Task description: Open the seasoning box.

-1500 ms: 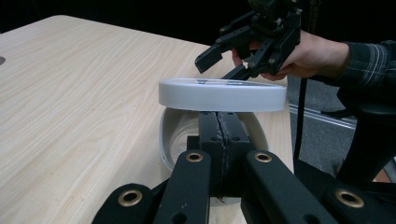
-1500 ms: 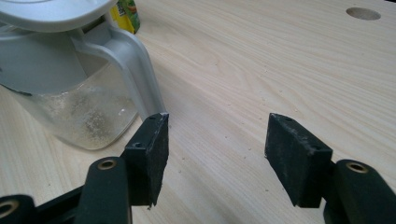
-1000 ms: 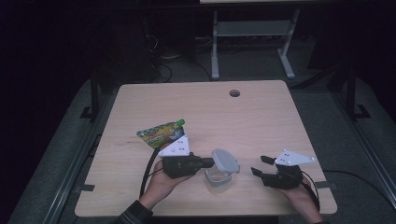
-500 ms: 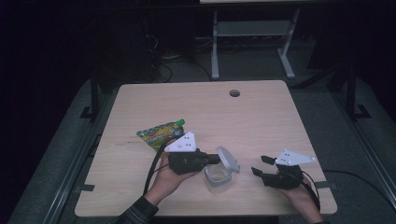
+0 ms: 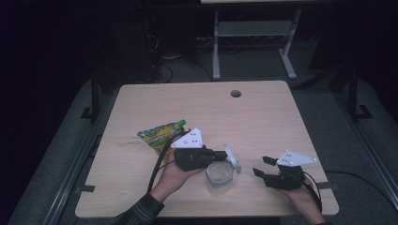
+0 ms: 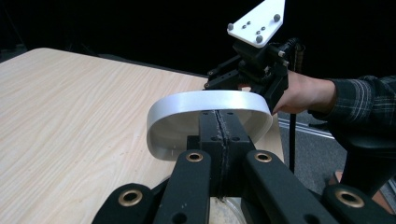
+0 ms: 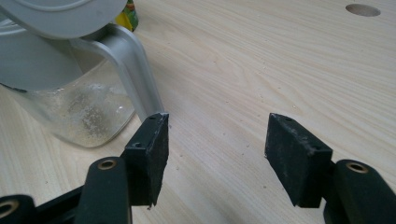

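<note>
Far half of table bare wood; near its front edge left gripper pinches lid tilted above jar, right gripper spread, empty, just beside jar.

High view above the table looking down, two claw-mounted views close-in, all sharing the container.

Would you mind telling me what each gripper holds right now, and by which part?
The left gripper is shut on the lid, pinching its near edge, above the container. The right gripper is open and holds nothing.
</note>
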